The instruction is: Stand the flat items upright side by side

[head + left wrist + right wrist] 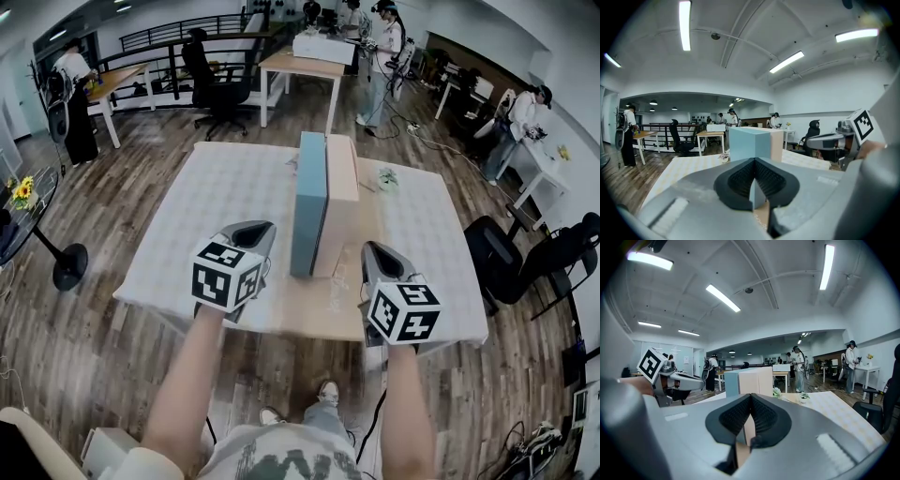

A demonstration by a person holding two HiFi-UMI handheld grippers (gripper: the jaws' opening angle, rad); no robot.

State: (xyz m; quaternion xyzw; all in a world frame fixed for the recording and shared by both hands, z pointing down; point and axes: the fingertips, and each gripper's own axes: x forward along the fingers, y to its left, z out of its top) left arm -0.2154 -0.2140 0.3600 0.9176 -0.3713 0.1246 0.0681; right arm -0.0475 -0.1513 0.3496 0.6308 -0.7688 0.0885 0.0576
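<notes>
A blue flat box [309, 203] and a beige flat box [339, 203] stand upright on edge, pressed side by side in the middle of the white table [206, 216]. In the left gripper view the blue box [747, 143] is nearest, with the beige box [776, 143] behind it. In the right gripper view the beige box [754, 379] is nearest, with the blue box [730, 382] beyond. My left gripper [251, 234] is shut and empty, just left of the boxes' near end. My right gripper [379, 258] is shut and empty, to their near right. Neither touches the boxes.
Two small flower ornaments [388, 178] lie on the table beyond the boxes at the right. Office chairs [511, 258] stand right of the table, a round black side table [28, 211] at far left. People work at desks [300, 66] in the background.
</notes>
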